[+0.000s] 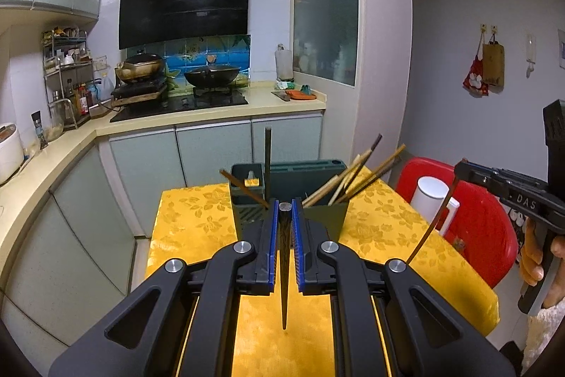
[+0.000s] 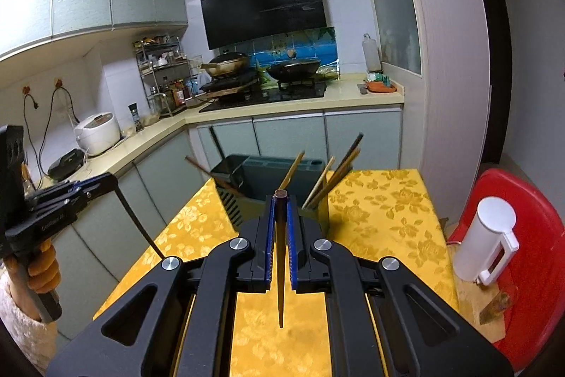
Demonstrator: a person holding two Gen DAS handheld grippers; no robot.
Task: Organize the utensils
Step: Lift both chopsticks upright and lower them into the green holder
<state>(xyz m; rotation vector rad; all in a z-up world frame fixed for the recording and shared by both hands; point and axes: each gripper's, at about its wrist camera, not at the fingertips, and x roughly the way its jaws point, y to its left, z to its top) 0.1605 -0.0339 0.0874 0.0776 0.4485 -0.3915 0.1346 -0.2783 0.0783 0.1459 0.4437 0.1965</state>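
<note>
Above the yellow-clothed table [image 1: 197,228], a dark chopstick [image 1: 284,267] was clamped in the left gripper [image 1: 284,205] and a lighter chopstick [image 2: 280,257] in the right gripper [image 2: 280,196]; both hung point-down; the green utensil holder [image 1: 293,186] lay directly ahead, nearer the left.

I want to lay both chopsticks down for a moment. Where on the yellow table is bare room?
The yellow floral tablecloth is bare in front of the dark green plastic utensil holder, and on a strip to its right, toward the red plastic stool. Crowded: the holder, where wooden chopsticks lean outward.
</note>
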